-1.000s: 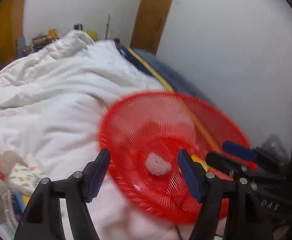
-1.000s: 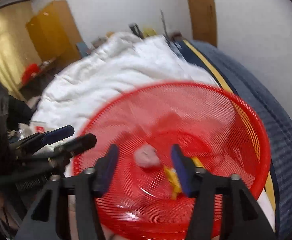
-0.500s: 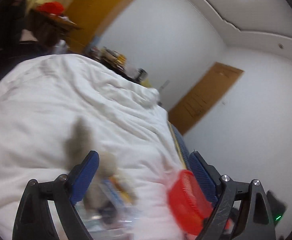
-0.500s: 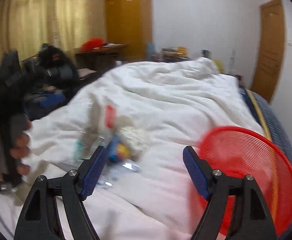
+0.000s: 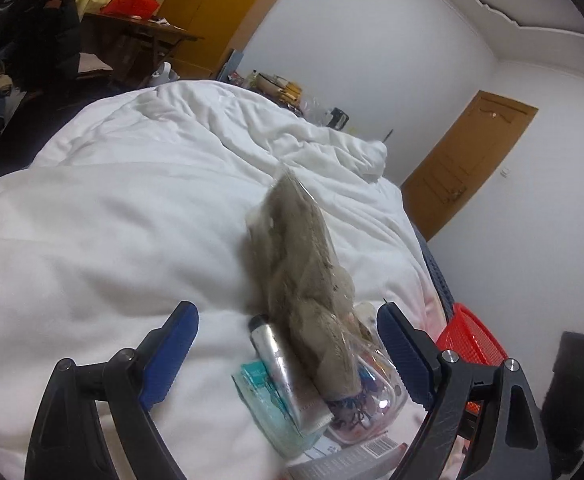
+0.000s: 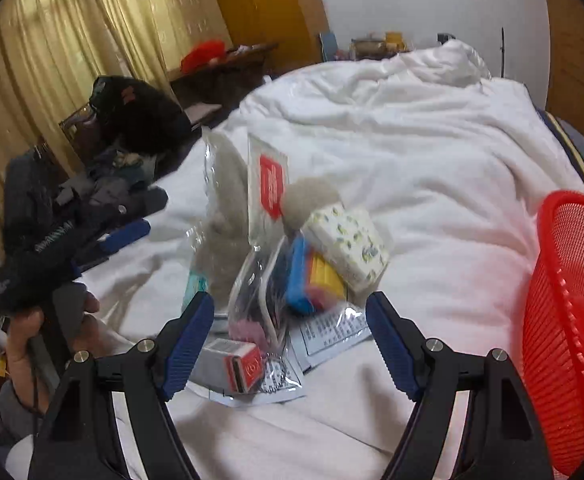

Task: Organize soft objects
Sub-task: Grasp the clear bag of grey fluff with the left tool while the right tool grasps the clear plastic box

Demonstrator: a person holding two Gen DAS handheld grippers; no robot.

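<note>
A pile of small things lies on the white duvet (image 5: 131, 208). In the left wrist view a grey plush toy in a clear bag (image 5: 304, 264) stands on top, with a silver tube (image 5: 287, 372) and a teal packet (image 5: 267, 404) below it. My left gripper (image 5: 287, 356) is open and empty just before the pile. In the right wrist view the pile shows the bagged plush (image 6: 223, 200), a patterned tissue pack (image 6: 348, 240), a blue and yellow block (image 6: 312, 276) and a small red box (image 6: 235, 364). My right gripper (image 6: 289, 344) is open and empty over it. The red mesh basket (image 6: 564, 320) stands to the right.
The red basket also shows at the lower right of the left wrist view (image 5: 476, 340). The left gripper and the hand holding it (image 6: 51, 280) are at the left of the right wrist view. A wooden door (image 5: 468, 168) and wardrobe (image 6: 263, 12) stand beyond the bed.
Both grippers have swung away from the red basket to the pile on the duvet and moved closer to it. Both have stayed open and empty.
</note>
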